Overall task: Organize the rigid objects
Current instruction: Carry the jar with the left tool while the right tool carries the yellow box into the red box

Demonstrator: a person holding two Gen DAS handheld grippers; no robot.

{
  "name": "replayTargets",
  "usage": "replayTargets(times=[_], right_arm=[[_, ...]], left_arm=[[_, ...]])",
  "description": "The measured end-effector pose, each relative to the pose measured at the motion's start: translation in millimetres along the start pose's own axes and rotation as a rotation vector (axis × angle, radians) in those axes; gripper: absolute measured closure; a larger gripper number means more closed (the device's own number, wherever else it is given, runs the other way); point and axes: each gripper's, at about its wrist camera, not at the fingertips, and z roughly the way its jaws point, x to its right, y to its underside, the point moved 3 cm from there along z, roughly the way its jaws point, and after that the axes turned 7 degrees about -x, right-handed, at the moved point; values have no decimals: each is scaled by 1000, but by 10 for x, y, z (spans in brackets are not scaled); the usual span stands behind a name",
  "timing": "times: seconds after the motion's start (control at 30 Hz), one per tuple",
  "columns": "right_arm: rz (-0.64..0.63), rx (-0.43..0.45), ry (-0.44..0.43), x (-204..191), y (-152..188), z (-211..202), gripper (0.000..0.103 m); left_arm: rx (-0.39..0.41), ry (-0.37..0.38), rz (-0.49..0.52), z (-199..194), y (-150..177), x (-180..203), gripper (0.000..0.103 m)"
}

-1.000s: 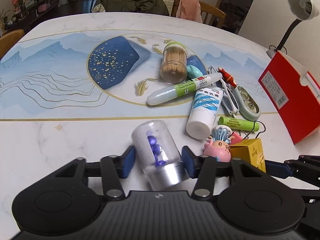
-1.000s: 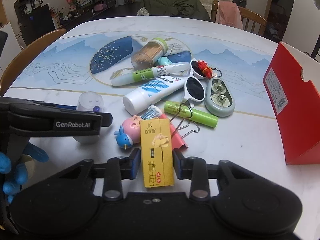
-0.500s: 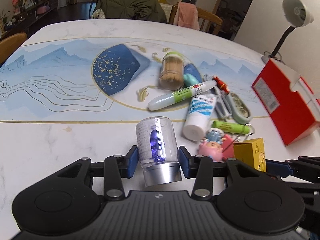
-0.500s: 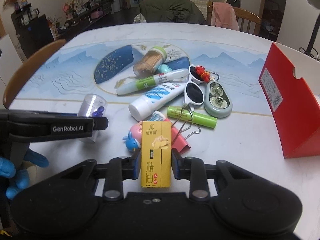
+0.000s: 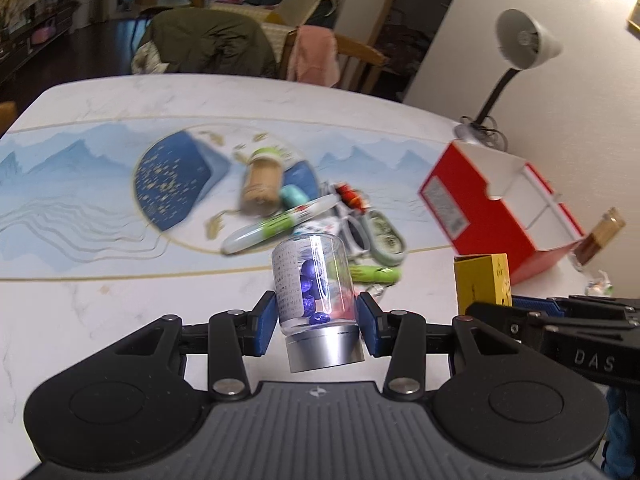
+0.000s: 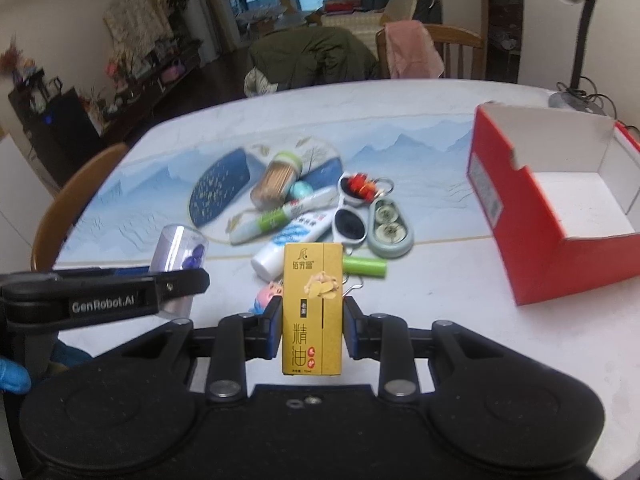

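My left gripper is shut on a clear bottle with a silver cap and blue beads inside, held above the table. The same clear bottle shows at the left of the right wrist view behind the left gripper's arm. My right gripper is shut on a yellow box with printed characters, also lifted off the table. That yellow box appears at the right in the left wrist view. An open red box with a white inside stands to the right.
A pile lies mid-table: a toothpick jar, a green-and-white marker, a white tube, a green stick, sunglasses, a grey-green case, a pink toy. A desk lamp stands far right; chairs ring the table.
Both grippers have risen from the table, carrying the clear bottle and the yellow box upward. The red box's open inside has come into view.
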Motion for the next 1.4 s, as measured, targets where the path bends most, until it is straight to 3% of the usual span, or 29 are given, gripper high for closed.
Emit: replayTargets(times=[0.3,0.6,0.93,1.4], right_arm=[[37,48,26,454,-173,-345,74],[34,73,15,1100,-413,-489,74],[35,84,25,2006,-696,-505,74],[79,46,94,3124,-926,-280,74]], left_arm=[[21,35,81,-99,-205,579,60],[34,44,115,102,-496,1276,60],[35,46,137,566,-831,2139,60],[-62,21,170,1457,-1067,2965,60]])
